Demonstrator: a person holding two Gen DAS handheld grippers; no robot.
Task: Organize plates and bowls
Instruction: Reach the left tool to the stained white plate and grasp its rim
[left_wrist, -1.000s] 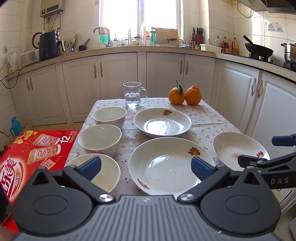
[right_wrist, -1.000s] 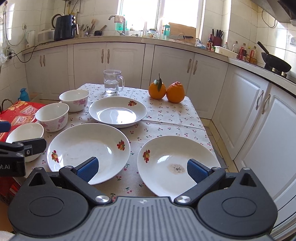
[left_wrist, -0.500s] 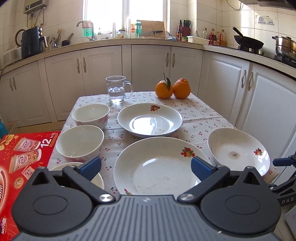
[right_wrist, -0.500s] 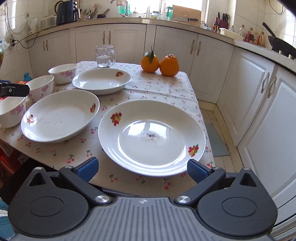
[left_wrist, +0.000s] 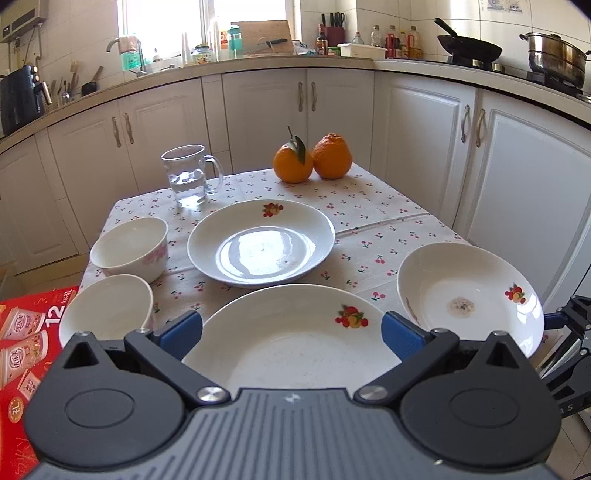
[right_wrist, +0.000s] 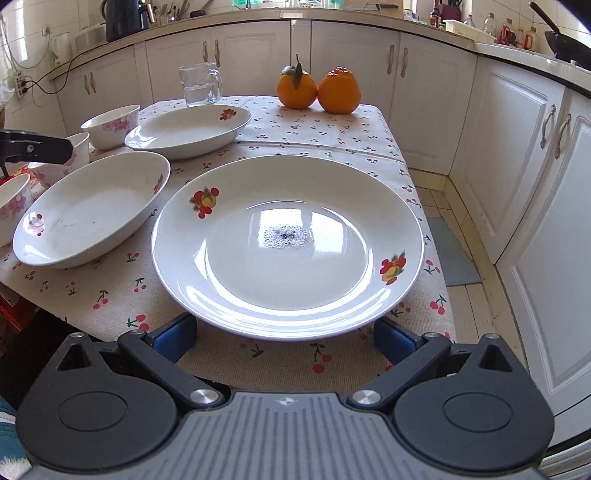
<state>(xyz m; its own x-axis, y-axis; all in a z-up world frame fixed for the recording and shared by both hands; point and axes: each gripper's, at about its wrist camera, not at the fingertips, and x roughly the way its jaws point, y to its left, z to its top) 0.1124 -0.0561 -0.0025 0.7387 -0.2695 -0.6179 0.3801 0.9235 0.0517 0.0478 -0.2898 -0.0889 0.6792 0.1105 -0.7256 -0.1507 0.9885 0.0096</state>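
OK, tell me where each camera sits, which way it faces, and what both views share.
Left wrist: on the left gripper, low at the table's near edge, facing the near plate and the cabinets; the right gripper shows at right.
Right wrist: on the right gripper, facing the stained plate; a left gripper finger shows at left.
Shared: the three plates, oranges, glass mug.

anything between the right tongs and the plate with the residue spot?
Nothing visible. In the right wrist view the open right tongs sit at the near rim of the residue-spotted plate, with only bare tablecloth around that edge. The neighbouring plate lies off to the left, apart from it.
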